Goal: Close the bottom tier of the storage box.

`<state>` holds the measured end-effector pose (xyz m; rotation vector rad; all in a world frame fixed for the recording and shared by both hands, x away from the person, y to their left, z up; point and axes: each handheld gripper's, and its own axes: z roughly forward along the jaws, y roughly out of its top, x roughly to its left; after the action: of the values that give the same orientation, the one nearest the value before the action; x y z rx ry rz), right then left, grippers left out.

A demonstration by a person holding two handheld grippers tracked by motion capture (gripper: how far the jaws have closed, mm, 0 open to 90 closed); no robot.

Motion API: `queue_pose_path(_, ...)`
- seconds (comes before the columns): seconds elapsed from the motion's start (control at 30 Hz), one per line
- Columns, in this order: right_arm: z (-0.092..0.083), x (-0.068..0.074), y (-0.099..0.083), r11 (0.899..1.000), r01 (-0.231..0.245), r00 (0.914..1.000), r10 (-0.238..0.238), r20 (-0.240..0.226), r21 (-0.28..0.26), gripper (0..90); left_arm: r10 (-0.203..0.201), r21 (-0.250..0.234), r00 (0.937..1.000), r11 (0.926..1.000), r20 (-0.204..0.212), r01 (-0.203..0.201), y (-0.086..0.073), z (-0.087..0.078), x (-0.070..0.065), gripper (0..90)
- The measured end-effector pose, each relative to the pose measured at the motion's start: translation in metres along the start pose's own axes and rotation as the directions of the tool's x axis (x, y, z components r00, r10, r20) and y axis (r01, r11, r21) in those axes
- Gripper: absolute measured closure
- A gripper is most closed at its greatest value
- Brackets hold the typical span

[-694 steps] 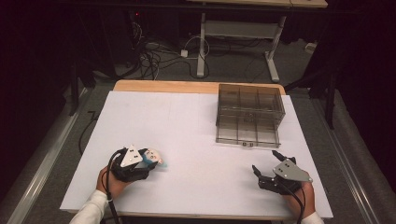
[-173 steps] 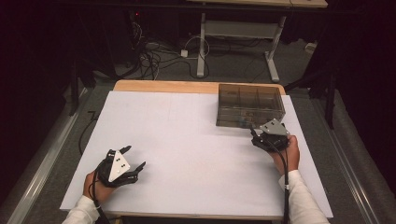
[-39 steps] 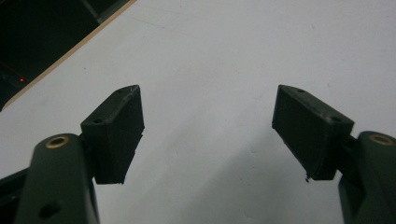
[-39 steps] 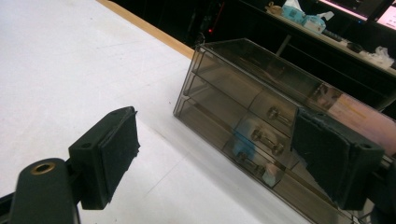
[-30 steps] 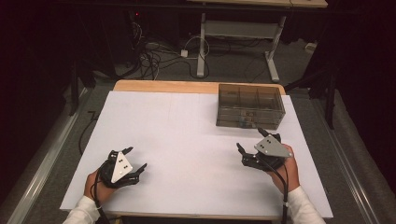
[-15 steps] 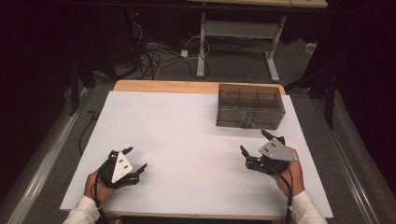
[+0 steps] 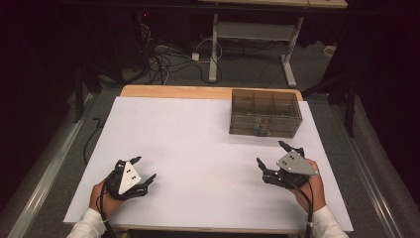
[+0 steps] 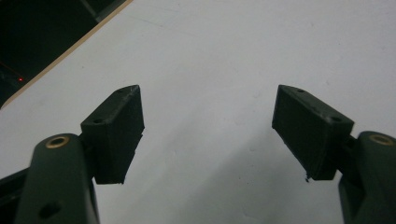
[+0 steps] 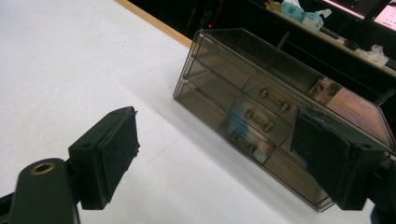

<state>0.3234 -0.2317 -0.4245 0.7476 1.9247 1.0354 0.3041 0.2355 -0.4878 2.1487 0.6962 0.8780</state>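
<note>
White table [image 7: 198, 139], smoked drawer box [image 7: 265, 113] closed, right gripper [image 7: 274, 157] near it, left gripper [image 7: 143, 168] apart, both open, empty.

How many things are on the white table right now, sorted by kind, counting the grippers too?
Hand-held gripper: 2, the left hand-held gripper and the right hand-held gripper, both open and holding nothing.
Clear smoky drawer box: 1, at the table's far right, drawers shut, with a light blue item showing inside.
Total: 3, plus that item inside.
</note>
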Motion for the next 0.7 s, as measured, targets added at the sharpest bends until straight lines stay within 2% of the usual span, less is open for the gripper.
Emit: queue_pose_path(0.7,-0.006,-0.001,-0.013,0.999,0.002,1.0000,-0.002,-0.006,0.032,16.5,0.003,0.003,1.0000,1.0000,0.005,-0.003,0.000,0.001,0.000,24.2)
